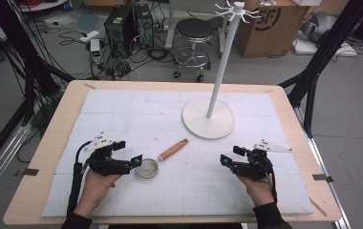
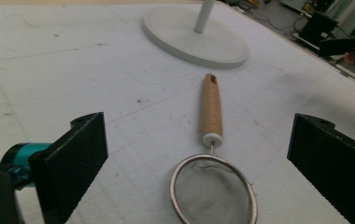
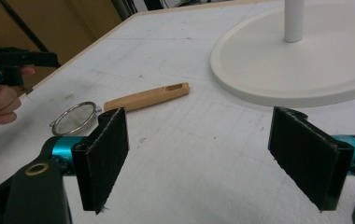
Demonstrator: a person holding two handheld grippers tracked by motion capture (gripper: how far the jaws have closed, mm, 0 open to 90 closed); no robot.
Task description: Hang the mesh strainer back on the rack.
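Jaws, left gripper [image 2: 199,168]: spread wide, nothing between the pads; the sieve bowl lies on the worktop in the gap between them, touching neither
Jaws, right gripper [image 3: 199,158]: spread wide and empty, only bare mat between them
Left gripper, high view [image 1: 133,161]: held low over the mat, its jaw tips just beside the rim of the sieve
Right gripper, high view [image 1: 227,160]: well apart from the sieve, pointing across the mat toward it
Sieve [image 2: 213,193]: a small metal mesh strainer lying flat, bowl nearest the left jaws, wire neck running away from them
Wooden handle [image 2: 211,108]: stretches ahead of the left jaws toward the stand, with a slot near its far end; from the right jaws it lies ahead and off to their left [image 3: 146,98]
Stand base [image 1: 208,119]: white round disc beyond the handle's far end, not touching it, ahead of both pairs of jaws
Stand pole and hooks [image 1: 237,10]: upright white pole with a ring of hooks at the top, all of them bare
Worktop [image 1: 170,195]: wooden board covered by a white gridded mat
Done so far, judged: the left gripper is lined up on the sieve, but no grip is made
Left to do, judged: close on the sieve, lift it, and probably hang it by the handle slot on a hook
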